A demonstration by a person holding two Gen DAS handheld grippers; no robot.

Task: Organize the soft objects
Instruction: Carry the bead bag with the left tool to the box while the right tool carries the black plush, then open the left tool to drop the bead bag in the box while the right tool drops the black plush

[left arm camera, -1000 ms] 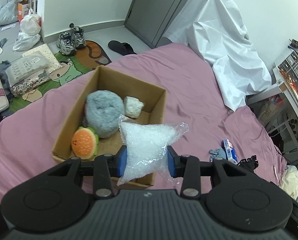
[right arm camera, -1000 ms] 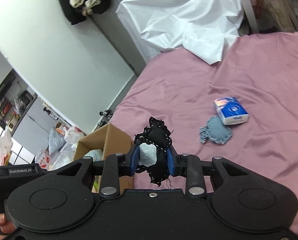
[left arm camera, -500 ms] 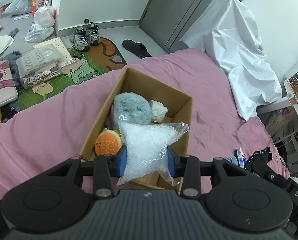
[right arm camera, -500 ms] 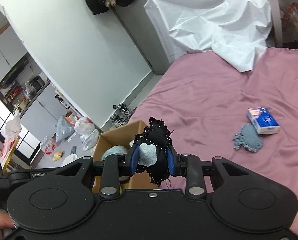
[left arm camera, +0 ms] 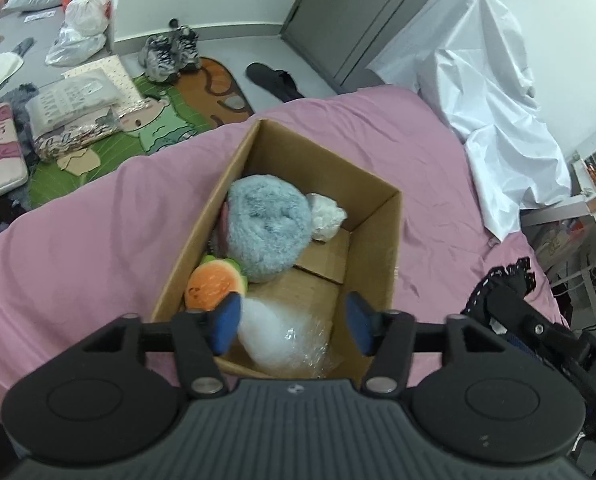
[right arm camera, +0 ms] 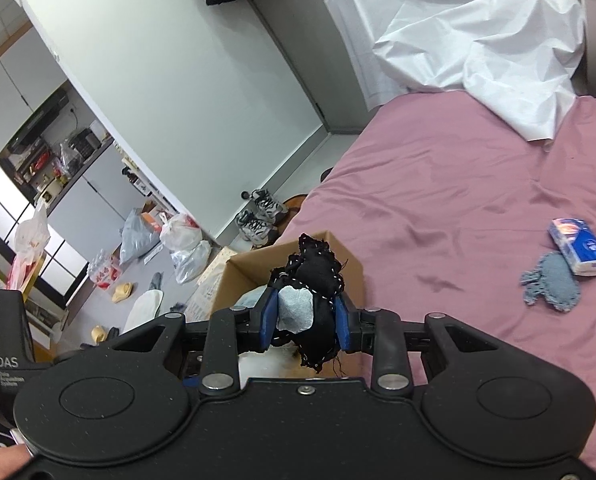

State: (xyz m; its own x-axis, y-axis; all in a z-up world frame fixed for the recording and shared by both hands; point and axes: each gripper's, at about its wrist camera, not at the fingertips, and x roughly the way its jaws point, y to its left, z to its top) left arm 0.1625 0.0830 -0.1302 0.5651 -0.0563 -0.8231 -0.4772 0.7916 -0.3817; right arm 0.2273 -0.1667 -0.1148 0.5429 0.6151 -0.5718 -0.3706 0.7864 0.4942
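A cardboard box sits on the pink bed. It holds a fluffy blue plush, a burger plush, a white wad and a clear bag of white filling. My left gripper is open right above that bag at the box's near end. My right gripper is shut on a black lacy cloth with a pale patch, held over the box. The cloth also shows in the left wrist view.
A blue tissue pack and a grey-blue cloth scrap lie on the bed to the right. A white sheet drapes furniture at the bed's far side. Shoes, bags and mats cover the floor beyond the bed edge.
My left gripper moved over the box, opened and let the bag of filling drop inside. My right gripper carried the black cloth left, toward and above the box.
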